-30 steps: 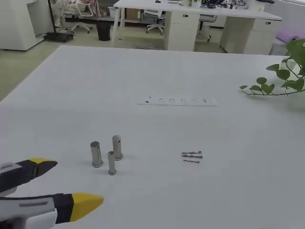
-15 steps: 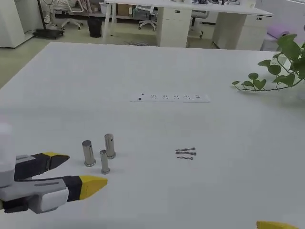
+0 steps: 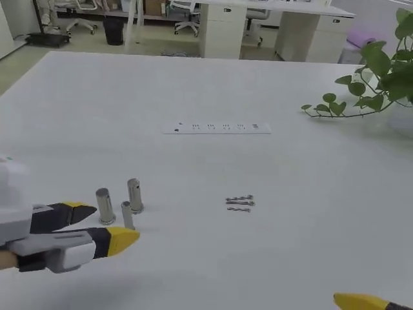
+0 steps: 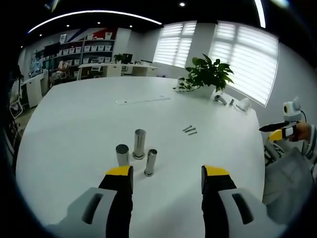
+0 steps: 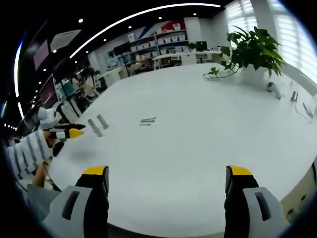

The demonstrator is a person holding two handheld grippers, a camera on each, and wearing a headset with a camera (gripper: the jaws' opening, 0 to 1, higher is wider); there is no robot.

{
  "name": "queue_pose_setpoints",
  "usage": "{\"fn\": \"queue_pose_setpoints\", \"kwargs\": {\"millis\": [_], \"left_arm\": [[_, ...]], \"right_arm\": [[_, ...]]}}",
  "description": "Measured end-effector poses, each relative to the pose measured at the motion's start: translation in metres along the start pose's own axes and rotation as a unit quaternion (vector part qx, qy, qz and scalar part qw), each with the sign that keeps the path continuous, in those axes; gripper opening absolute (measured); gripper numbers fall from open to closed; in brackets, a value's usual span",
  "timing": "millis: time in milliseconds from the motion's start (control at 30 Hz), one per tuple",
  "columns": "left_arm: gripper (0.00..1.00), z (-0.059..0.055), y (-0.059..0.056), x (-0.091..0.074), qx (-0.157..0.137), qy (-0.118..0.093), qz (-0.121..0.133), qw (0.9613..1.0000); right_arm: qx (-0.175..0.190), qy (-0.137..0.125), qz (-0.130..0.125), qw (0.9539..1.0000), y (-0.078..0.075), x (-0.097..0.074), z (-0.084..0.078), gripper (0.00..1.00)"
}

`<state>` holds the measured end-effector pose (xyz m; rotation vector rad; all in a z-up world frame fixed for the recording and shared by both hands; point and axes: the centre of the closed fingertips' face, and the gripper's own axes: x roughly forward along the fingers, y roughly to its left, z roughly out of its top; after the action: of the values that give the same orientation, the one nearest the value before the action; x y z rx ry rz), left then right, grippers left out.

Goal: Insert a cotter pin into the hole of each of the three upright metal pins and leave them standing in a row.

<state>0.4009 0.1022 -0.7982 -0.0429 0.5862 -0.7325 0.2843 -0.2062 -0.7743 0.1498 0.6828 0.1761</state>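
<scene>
Head view, left to right. The left claw is held low over the white desk, its yellow-tipped jaws spread with nothing between them. Just to its right stand the three metal pins, all upright, grouped in a tight triangle rather than a line; the shortest is nearest the camera. In the left gripper view the same metal pins rise just ahead of the left claw, closer to its left jaw.

Well apart from them, toward mid-desk, the three cotter pins lie flat, side by side. Beyond these a white power strip lies across the desk. A green plant trails over the far right corner.

In the right gripper view the right claw is spread wide and empty over the desk's near edge.
</scene>
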Motion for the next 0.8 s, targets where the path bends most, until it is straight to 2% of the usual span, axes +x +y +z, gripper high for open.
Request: {"fn": "queue_pose_setpoints", "kwargs": {"millis": [167,333,633,733,800], "left_arm": [[0.49,-0.001,0.002,0.008,-0.001,0.001,0.000,1.0000],[0.43,-0.007,0.006,0.017,-0.010,0.010,0.005,0.9999],[0.35,-0.006,0.011,0.032,-0.023,0.005,0.013,0.9996],[0.33,-0.006,0.013,0.036,-0.021,0.005,0.021,0.9996],[0.31,-0.009,0.016,0.038,-0.008,0.016,0.031,0.9994]], "right_arm": [[0.001,0.006,0.003,1.0000,0.001,0.000,-0.003,0.99],[0.000,0.007,0.011,0.9999,0.004,0.000,-0.004,0.99],[0.001,0.013,0.020,0.9997,0.008,0.001,-0.008,0.99],[0.004,0.016,0.023,0.9996,0.010,0.002,-0.011,0.99],[0.005,0.017,0.025,0.9995,0.011,0.002,-0.013,0.99]]}}
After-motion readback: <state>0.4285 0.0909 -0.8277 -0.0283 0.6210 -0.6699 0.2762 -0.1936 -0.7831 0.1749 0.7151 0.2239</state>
